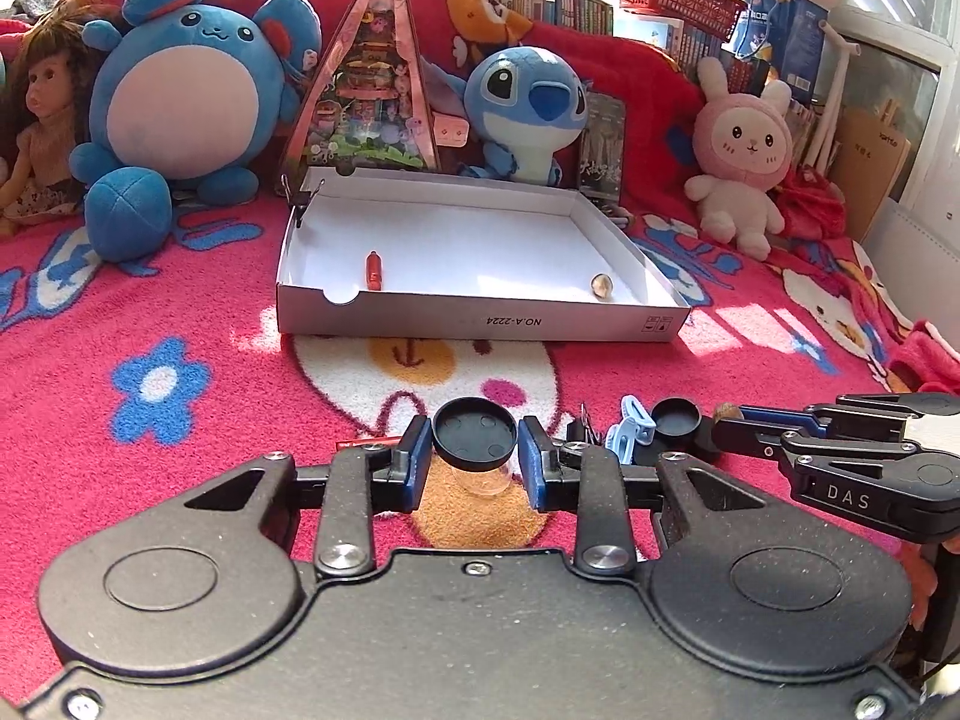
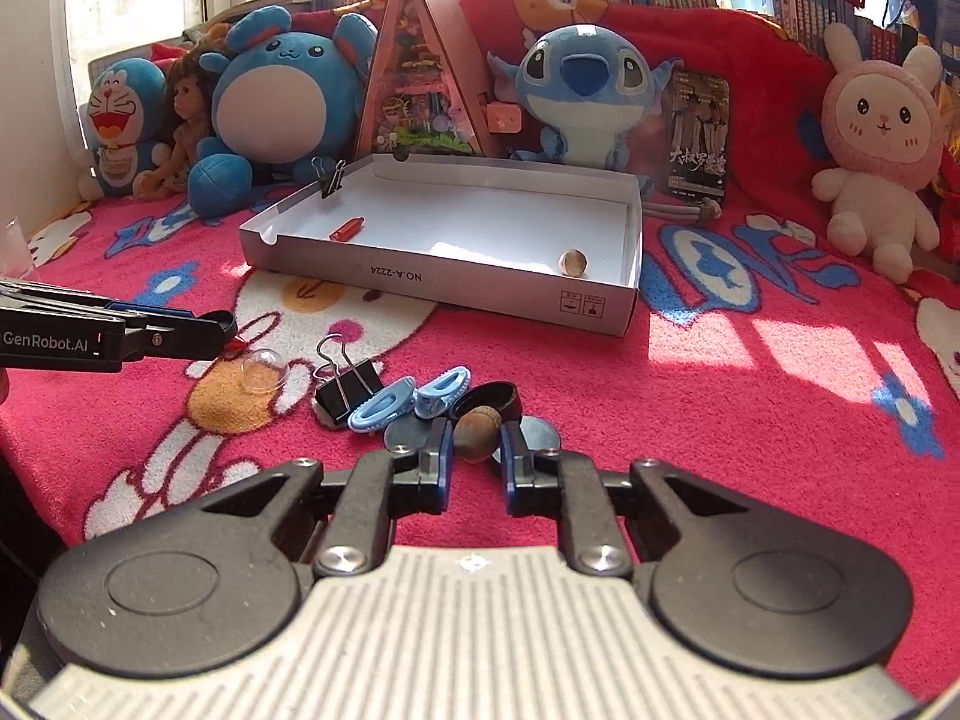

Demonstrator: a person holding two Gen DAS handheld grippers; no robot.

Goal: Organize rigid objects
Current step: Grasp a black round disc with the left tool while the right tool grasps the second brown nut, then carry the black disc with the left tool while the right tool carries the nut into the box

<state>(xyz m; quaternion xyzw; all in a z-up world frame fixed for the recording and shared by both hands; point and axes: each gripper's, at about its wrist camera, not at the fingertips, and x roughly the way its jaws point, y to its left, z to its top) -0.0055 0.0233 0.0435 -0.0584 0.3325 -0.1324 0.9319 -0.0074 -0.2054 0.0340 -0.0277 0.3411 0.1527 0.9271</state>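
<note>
Rigid objects lie in a small cluster on the red patterned blanket (image 2: 750,420), in front of a shallow white cardboard box (image 2: 498,288). Inside the box are only a red cylindrical piece (image 2: 347,229) near its left wall and a brown nut (image 2: 573,262) near its right front corner; a black binder clip (image 2: 332,178) is clipped on the box's left rim. The cluster holds another binder clip (image 2: 347,385), a light blue hair clip (image 2: 414,399), a black round cap (image 2: 495,397), flat grey discs (image 2: 402,433) and a clear glass dome (image 2: 262,371). The left gripper (image 1: 474,456) is clamped on a black round lid (image 1: 474,433), its blue pads pressing both sides, held just above the blanket over the dome. The right gripper (image 2: 474,441) is closed on a brown acorn (image 2: 476,432) at the cluster's near edge. Only the right wrist view shows the acorn clearly and a blue cat plush (image 2: 120,120) at far left; only the left wrist view shows the lid's underside.
</note>
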